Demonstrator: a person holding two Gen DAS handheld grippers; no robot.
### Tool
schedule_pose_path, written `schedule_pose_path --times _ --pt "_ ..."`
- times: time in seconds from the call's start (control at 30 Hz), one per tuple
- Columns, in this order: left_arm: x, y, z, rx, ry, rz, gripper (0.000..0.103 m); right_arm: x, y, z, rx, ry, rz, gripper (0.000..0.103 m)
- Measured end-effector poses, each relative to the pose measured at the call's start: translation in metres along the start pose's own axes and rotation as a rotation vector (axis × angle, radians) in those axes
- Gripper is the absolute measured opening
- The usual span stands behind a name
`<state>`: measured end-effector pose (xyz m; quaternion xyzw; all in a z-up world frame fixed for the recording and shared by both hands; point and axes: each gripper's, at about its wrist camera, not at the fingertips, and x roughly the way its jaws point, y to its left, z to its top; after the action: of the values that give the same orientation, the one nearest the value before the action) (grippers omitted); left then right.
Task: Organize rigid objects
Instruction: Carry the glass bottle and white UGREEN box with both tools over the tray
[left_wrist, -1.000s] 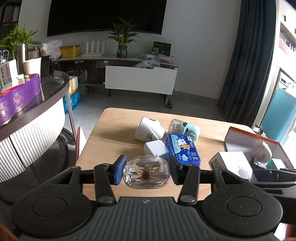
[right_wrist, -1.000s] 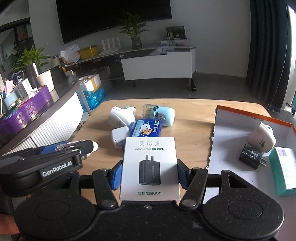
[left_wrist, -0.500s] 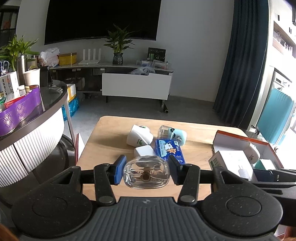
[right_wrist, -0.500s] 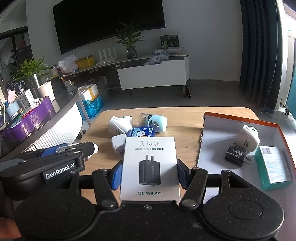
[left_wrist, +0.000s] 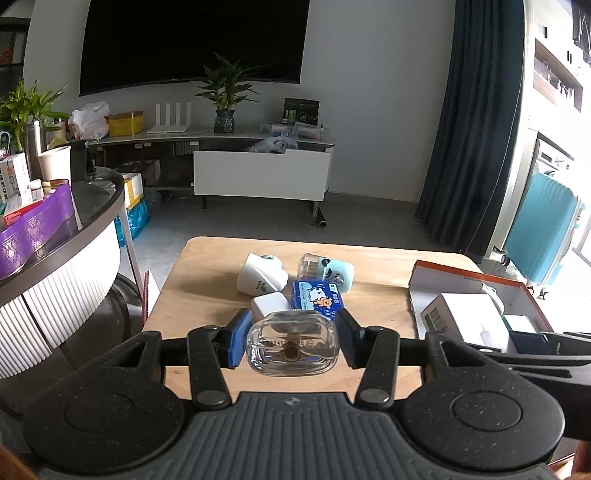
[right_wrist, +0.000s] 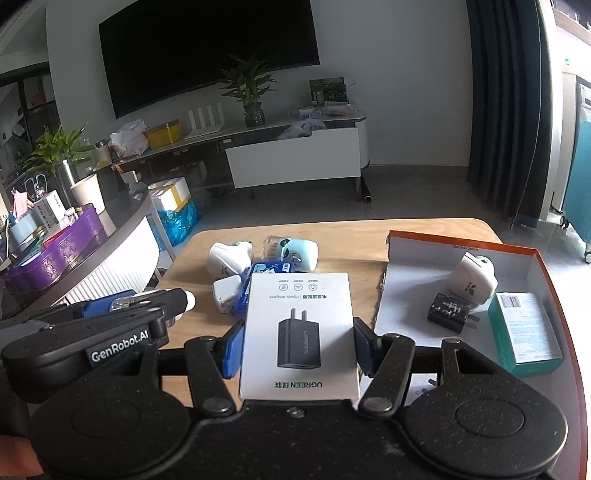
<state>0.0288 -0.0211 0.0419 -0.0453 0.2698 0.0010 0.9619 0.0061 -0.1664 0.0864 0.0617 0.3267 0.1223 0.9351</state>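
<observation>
Our left gripper (left_wrist: 291, 341) pinches a clear bottle (left_wrist: 291, 343) between its blue pads, held above the near edge of the wooden table (left_wrist: 207, 258). Our right gripper (right_wrist: 297, 345) clamps a white adapter box (right_wrist: 299, 332) by its sides, just left of the orange-rimmed tray (right_wrist: 554, 288). Plugs (left_wrist: 262, 278) lie clustered mid-table.
</observation>
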Motion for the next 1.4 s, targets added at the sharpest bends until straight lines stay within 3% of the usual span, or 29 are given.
schedule_pose_path --times 1.4 --pt "-0.004 -0.046 0.006 0.061 -0.005 -0.111 0.049 -0.036 -0.047 0.003 0.071 -0.053 -0.096 0.071"
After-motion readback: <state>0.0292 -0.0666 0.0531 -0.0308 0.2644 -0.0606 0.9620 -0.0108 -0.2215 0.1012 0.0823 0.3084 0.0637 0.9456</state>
